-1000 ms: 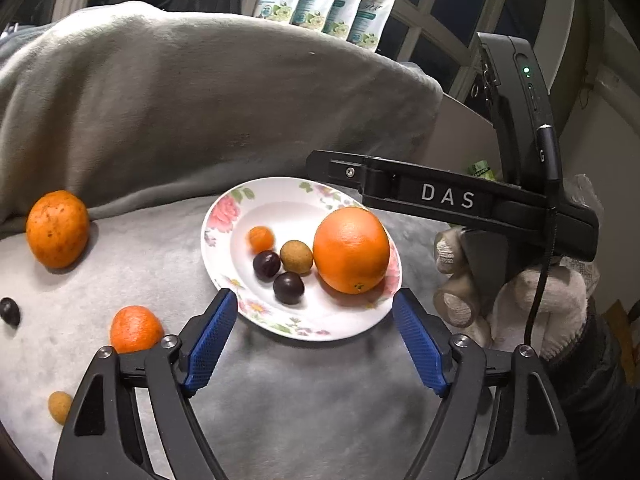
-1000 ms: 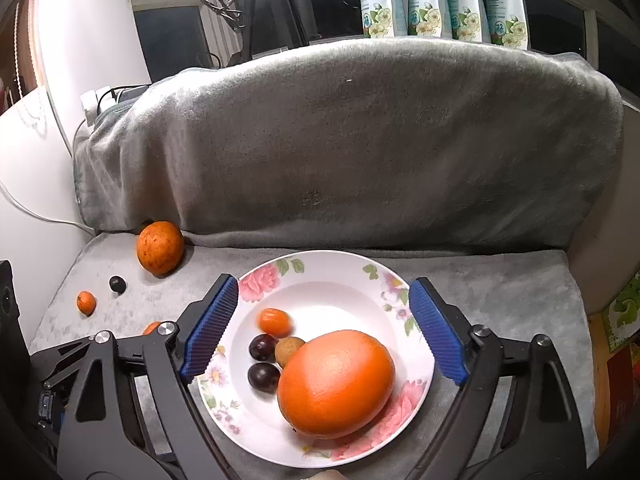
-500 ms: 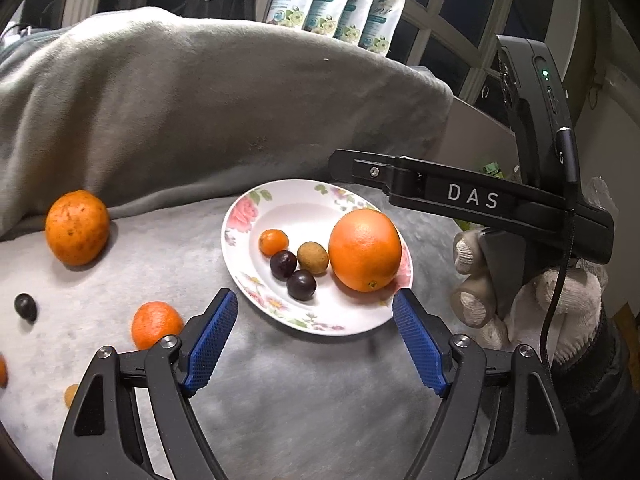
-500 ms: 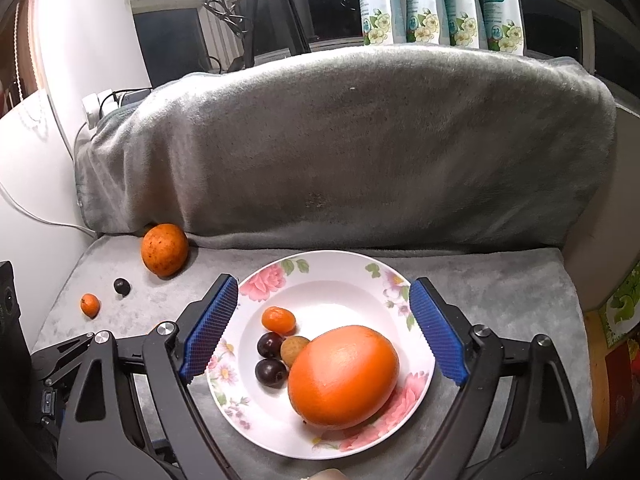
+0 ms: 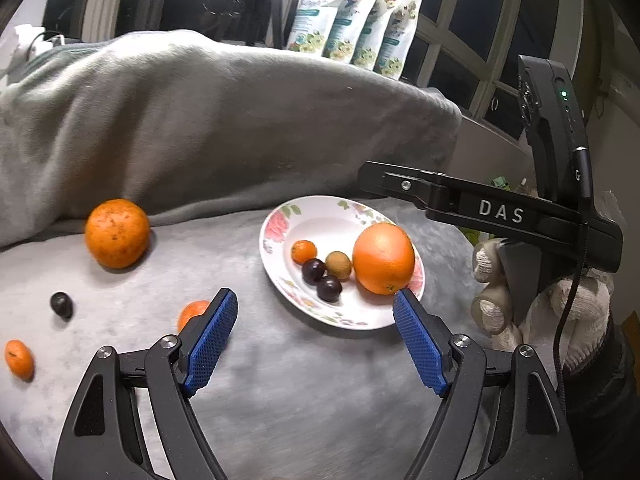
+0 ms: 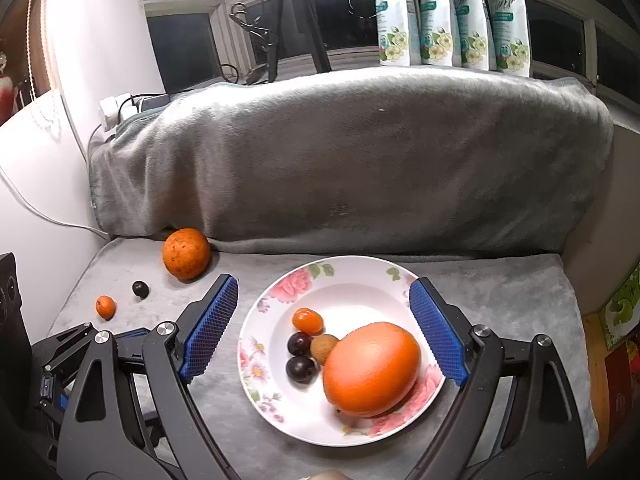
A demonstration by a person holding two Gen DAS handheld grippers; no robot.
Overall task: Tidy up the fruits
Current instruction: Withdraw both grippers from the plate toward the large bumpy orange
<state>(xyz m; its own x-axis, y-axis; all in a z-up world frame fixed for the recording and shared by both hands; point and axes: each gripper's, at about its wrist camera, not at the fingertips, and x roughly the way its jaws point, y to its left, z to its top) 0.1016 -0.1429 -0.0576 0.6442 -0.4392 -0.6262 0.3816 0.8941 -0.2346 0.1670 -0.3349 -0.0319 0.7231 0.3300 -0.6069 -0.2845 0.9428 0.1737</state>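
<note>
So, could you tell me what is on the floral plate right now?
On the floral plate lie a large orange, a small orange fruit, two dark plums and a small brown fruit. The large orange hides whatever may lie beneath or behind it.

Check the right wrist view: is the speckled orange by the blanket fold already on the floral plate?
No, the speckled orange lies on the grey cover, apart from the floral plate and off to its left.

Left gripper point(image 5: 314, 340): black angular arms, silver screws, blue cross-hatched pads point(image 5: 210, 342). Right gripper point(image 6: 324, 330) same build; from the left view its black body reads "DAS", with a green LED and black cable. Gloved hand point(image 5: 548, 308) in white knit, dark sleeve.
</note>
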